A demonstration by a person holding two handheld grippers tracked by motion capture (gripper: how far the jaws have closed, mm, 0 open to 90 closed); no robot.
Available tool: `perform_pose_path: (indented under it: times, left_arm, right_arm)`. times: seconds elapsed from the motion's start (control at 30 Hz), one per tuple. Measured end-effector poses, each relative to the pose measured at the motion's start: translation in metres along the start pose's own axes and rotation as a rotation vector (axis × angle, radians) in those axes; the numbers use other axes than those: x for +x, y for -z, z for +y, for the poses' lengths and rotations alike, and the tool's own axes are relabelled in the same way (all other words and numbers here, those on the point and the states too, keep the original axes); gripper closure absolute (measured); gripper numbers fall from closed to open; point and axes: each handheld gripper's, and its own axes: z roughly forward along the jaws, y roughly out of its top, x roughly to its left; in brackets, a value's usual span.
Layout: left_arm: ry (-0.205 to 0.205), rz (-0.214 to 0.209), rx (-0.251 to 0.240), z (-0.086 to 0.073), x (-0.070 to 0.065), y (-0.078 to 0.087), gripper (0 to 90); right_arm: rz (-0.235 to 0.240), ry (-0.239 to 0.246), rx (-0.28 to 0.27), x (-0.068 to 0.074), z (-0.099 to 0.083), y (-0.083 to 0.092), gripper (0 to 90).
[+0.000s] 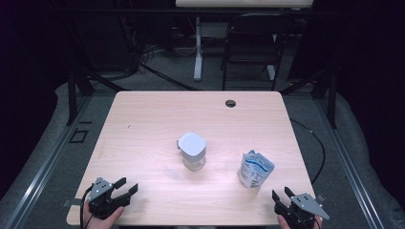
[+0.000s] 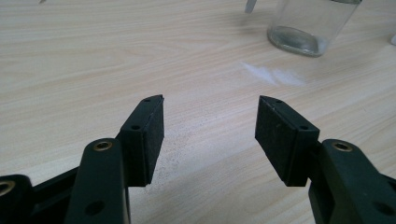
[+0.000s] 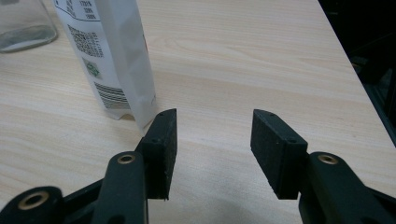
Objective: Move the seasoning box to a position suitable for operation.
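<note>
**Both claws poised, nothing picked up yet**

Here is the left claw (image 1: 125,187) at the near left corner of the worktop (image 1: 143,119), jaws wide, nothing between them; the right claw (image 1: 282,196) sits at the near right corner, jaws also spread and empty; the jar (image 1: 193,151), clear glass with a white lid, stands upright mid-worktop, well apart from both; the pouch (image 1: 254,168) stands upright to its right, near the right claw and just ahead of it; in the right gripper view the pouch (image 3: 112,56) rises just beyond the left jaw's tip, not touched; a faint dusting of powder (image 2: 273,74) lies near the jar's base (image 2: 299,39). This looks like the opening reach; the next move likely calls for the right claw to swing left and forward onto the pouch, gripping its thin body squarely, while the left goes forward to steady the jar.
</note>
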Motion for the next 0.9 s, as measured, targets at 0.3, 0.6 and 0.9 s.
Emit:
perform_pose_path:
  times: [0.3,0.6,0.9]
  left_arm:
    - [0.018,-0.031,0.012,0.007,-0.003,-0.007,50.7]
    - [-0.065,-0.029,0.014,0.045,-0.011,-0.03,49.0]
    - [-0.12,-0.135,0.046,0.081,-0.025,-0.068,59.9]
  right_arm:
    - [0.02,0.016,0.001,0.002,-0.005,-0.001,51.1]
    - [0.01,-0.001,0.006,-0.001,-0.009,-0.001,49.8]
    - [-0.017,-0.002,-0.007,-0.005,-0.009,0.0,47.7]
